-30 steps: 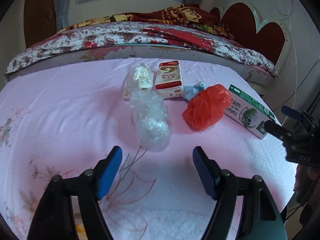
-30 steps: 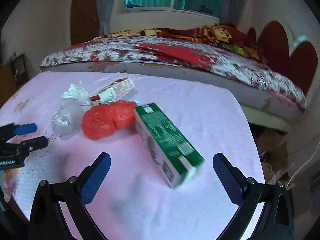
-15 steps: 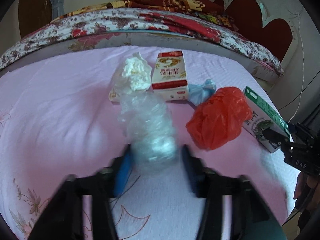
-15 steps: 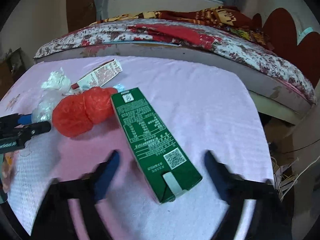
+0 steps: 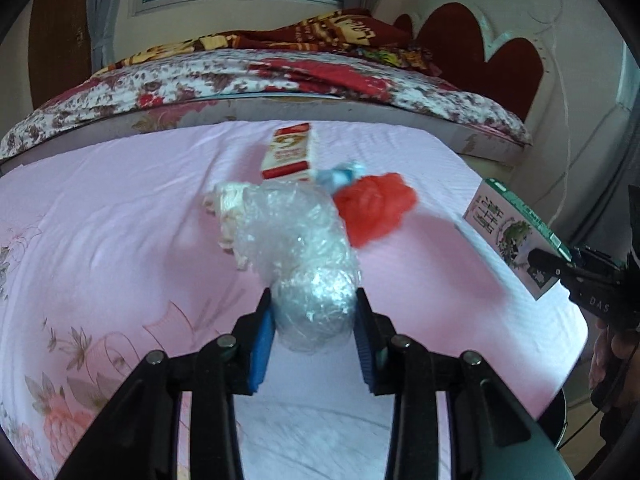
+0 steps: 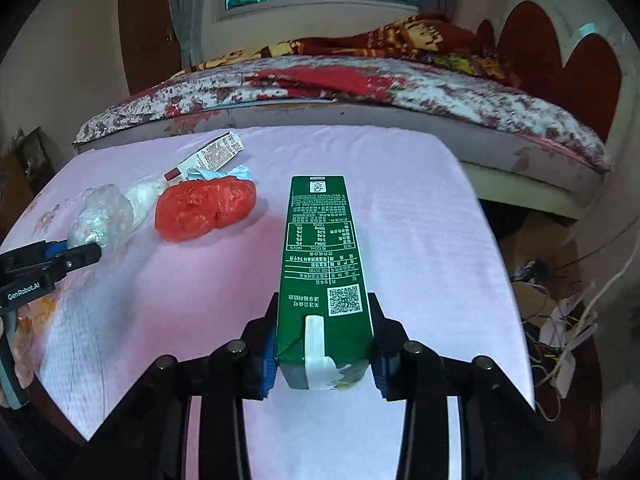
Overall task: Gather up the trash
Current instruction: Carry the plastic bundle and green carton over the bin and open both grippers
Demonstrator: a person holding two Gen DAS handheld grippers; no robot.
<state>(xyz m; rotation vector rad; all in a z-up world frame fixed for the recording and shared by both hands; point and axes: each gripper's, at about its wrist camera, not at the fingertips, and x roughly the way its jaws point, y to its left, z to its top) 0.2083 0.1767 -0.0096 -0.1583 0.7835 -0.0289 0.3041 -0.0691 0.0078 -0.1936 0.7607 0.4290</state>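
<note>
My left gripper (image 5: pixel 314 312) is shut on a crumpled clear plastic bag (image 5: pixel 296 240) on the pink cloth-covered table (image 5: pixel 120 208). My right gripper (image 6: pixel 324 336) is shut on the near end of a green carton (image 6: pixel 322 256) that points away from me. The carton also shows in the left wrist view (image 5: pixel 508 228), and the clear bag in the right wrist view (image 6: pixel 100 216). A red plastic bag (image 5: pixel 372 208) lies between them, also in the right wrist view (image 6: pixel 204 208). A red-and-white carton (image 5: pixel 290 154), a blue scrap (image 5: pixel 340 174) and a white crumpled wad (image 5: pixel 226 204) lie behind.
A bed with a floral cover (image 6: pixel 360 84) stands right behind the table. The table's right edge (image 6: pixel 496 240) drops to a floor with cables and boxes (image 6: pixel 560 312). A dark door (image 5: pixel 60 40) is at the far left.
Both grippers moved forward and closed: the left on the clear plastic bag, the right on the green carton, which has turned to point straight away.
</note>
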